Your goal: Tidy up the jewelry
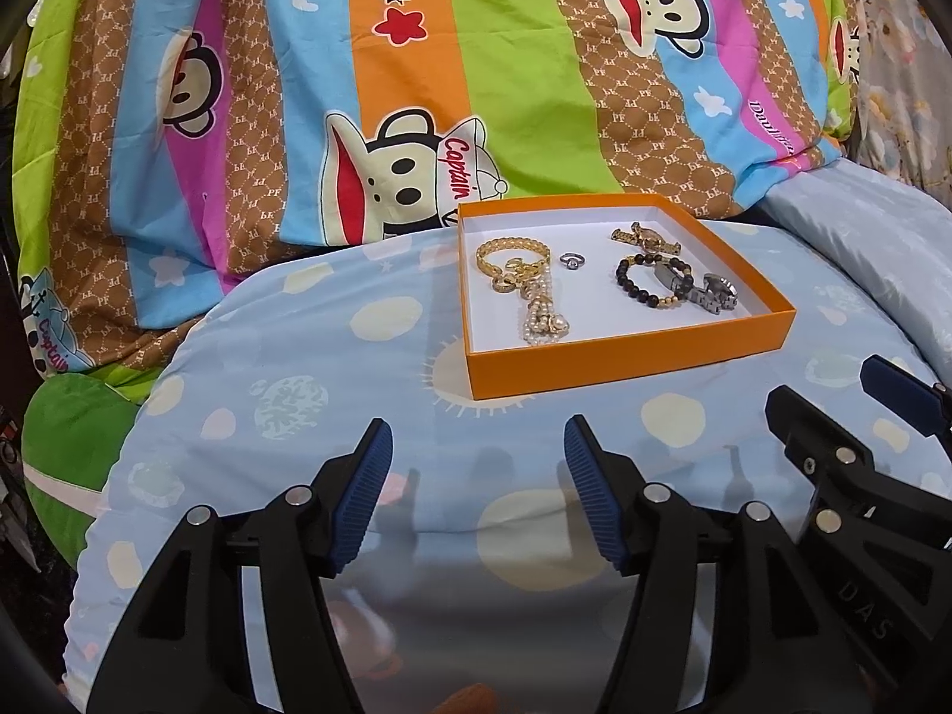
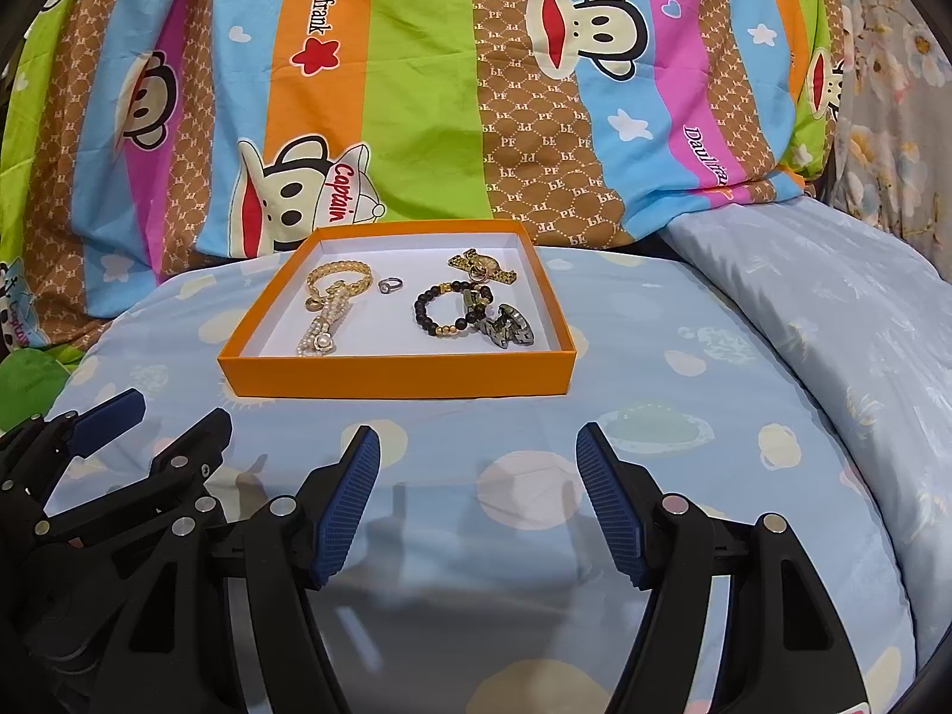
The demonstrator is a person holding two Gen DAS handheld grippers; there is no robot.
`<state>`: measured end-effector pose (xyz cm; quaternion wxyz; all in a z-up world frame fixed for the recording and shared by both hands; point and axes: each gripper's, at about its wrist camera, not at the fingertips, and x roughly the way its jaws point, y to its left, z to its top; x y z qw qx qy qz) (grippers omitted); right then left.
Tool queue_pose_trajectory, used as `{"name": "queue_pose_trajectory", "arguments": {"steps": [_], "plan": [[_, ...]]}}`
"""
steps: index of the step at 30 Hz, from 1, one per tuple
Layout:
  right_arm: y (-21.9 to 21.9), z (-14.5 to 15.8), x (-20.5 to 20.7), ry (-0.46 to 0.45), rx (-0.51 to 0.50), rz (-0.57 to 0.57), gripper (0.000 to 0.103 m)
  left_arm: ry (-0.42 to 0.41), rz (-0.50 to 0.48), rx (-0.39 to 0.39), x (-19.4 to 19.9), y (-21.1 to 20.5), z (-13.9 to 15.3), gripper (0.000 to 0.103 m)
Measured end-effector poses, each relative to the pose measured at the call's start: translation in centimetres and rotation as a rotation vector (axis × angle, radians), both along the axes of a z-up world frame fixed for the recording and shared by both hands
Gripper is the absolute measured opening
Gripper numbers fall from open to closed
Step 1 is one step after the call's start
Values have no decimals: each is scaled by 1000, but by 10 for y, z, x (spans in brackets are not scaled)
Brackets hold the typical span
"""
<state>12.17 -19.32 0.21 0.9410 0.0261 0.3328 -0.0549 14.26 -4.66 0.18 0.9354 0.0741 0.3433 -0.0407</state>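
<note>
Both claws, left claw (image 1: 476, 494) and right claw (image 2: 476, 500), stand apart and empty, near the orange box (image 2: 392, 378) on its near side. Your jewelry already lies inside the box: gold chain bracelet (image 2: 339, 273), pearl strand (image 2: 324, 336), ring (image 2: 391, 285), dark bead bracelet (image 2: 443, 309), two metal watches. Little appears left. Box walls are stiff card, and it rests on the soft bed.

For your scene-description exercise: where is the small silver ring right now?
In both wrist views the silver ring lies inside the orange box, toward its back, between the gold bracelet on its left and the black bead bracelet on its right.
</note>
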Motion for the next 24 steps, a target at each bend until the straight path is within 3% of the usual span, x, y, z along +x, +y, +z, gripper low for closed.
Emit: {"name": "queue_pose_trajectory", "arguments": {"steps": [24], "plan": [[0, 0, 0, 1, -2, -1, 68, 4, -5, -5, 0, 0, 1, 58]]}}
